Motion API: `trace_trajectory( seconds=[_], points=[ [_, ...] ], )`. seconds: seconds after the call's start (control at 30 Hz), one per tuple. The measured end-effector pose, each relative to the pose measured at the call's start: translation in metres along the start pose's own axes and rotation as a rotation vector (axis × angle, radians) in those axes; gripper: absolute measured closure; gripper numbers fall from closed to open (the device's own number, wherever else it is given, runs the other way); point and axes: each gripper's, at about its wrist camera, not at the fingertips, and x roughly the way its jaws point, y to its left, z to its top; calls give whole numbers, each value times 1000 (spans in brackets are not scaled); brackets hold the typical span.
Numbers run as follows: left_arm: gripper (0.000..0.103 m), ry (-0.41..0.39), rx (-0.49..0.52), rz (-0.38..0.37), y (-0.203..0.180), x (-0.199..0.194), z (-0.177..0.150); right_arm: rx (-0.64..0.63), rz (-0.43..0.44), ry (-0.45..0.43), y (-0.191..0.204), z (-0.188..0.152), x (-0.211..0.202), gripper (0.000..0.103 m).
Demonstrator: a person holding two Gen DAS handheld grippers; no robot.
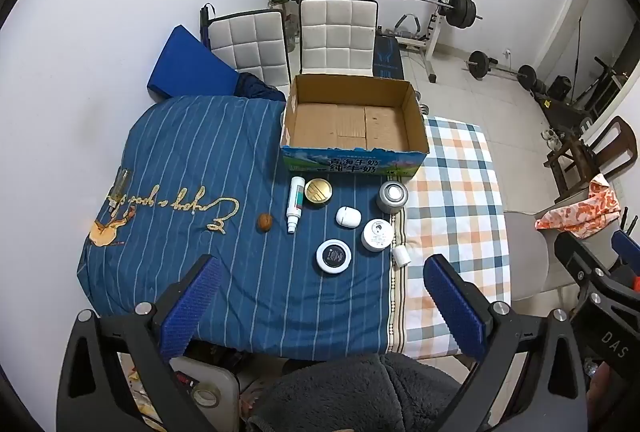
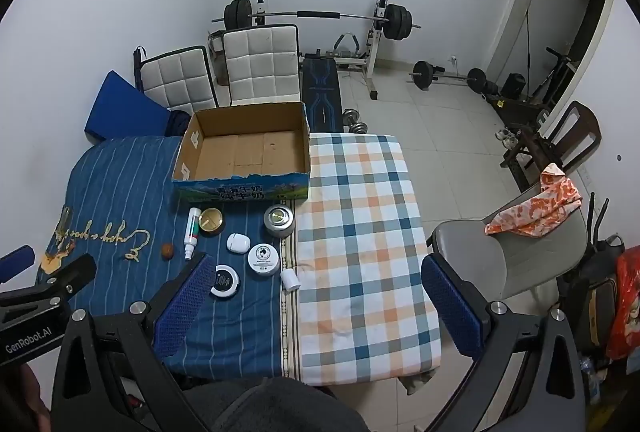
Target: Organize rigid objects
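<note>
Both claws are up over the near edge of the table, and nothing is in either one. The left gripper (image 1: 320,296) is spread wide, blue pads apart, hovering above the blue striped cloth (image 1: 192,159).

Sweeping left to right across that cloth: a small glass bottle (image 1: 120,185) lies at the far left edge, though the fisheye smears it and what it really is stays hard to say. Then a brown walnut (image 1: 265,222) sits alone, and just beside it a white tube (image 1: 295,203) lies lengthwise. Touching the tube's upper end is a round gold tin (image 1: 318,190). Behind them stands the open cardboard box (image 1: 416,119), nothing inside it.

Moving on, a white oval case (image 1: 348,217), and nearer the camera a black-topped round tin (image 1: 334,256). To the right, a white jar (image 1: 377,235) with a silver can (image 1: 393,195) behind it, close to the box's front corner. A small white bottle (image 1: 401,256) lies tipped over right on the seam where the plaid cloth (image 1: 460,199) begins.

The right gripper (image 2: 320,292) is likewise released, fingers wide, over the plaid cloth with its left pad above the black-topped tin.
</note>
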Motion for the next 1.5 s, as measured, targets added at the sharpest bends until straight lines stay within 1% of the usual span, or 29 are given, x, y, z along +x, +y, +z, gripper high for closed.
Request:
trace_trajectory(
  seconds=[0.1,0.13,0.43,0.47,0.6,0.97,1.2,1.3,1.33,1.5],
  points=[
    [0,-3,-2,-2,0,0,0,-8,-12,3,2,0,1,0],
    [0,-3,-1,-2,0,0,0,-1,1,6,1,0,1,0],
    [0,1,2,6,-1,-1,0,-2,0,5,2,0,3,0],
    [0,2,2,4,0,-1,-6,-2,2,8,3,1,4,0],
    [0,5,1,3,4,2,-7,-4,-1,9,3,1,4,0],
    [0,10,-1,2,4,3,-7,-5,1,11,2,-6,11,0],
    [0,11,1,5,2,3,-9,-4,1,11,2,-5,8,0],
    [0,11,1,5,2,4,-8,-3,0,8,0,-8,14,0],
    [0,10,1,6,2,5,-9,2,-4,13,4,0,16,0],
    [0,12,2,4,2,4,-8,3,-2,16,4,-1,16,0]
  ],
)
